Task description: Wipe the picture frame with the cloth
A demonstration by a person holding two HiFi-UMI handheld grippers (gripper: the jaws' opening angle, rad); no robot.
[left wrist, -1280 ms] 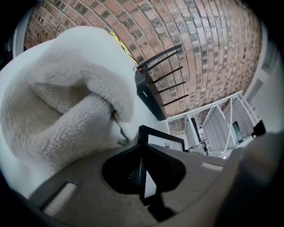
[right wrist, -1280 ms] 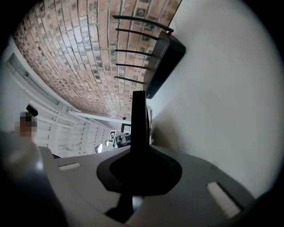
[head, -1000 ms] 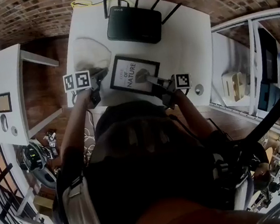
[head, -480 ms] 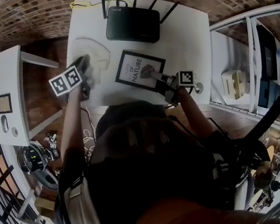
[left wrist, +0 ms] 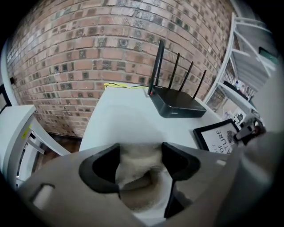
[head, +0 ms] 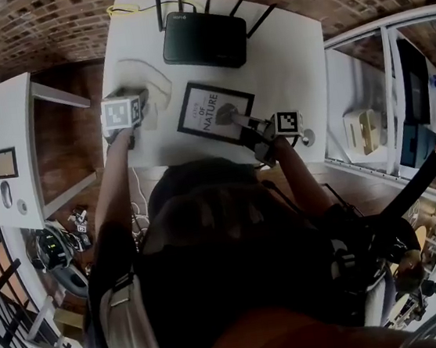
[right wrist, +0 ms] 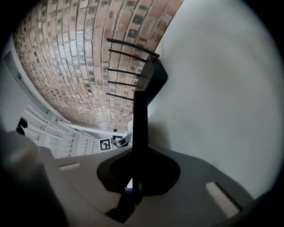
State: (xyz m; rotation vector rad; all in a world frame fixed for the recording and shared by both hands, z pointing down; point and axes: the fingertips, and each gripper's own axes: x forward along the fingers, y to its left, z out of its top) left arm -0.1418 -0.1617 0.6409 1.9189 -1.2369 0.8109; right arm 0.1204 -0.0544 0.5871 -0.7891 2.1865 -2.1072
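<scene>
Left gripper view looks down along my left gripper at the cloth, a pale, rumpled heap on the white table near its left edge. My jaws have just been opening and now stand apart with the cloth lying between them. The black pads flank it on either side without squeezing it. Beyond the cloth the table runs on to its far edge. There a black router with four upright antennas stands before the brick wall. A yellow cable lies along that edge toward the far left corner.

The picture frame is in the middle of the table, just right of the cloth and on the near side of the router, apart from both. It has a black border and a white print with the word NATURE on it. My right gripper reaches in from the near edge and has the frame by its near right side. In the right gripper view the jaws are clamped tight on the frame's thin dark edge, which rises straight out from between them. Whether the frame lies flat on the table or is tipped up off it I cannot tell.

A second white table stands off to the left, well apart.
</scene>
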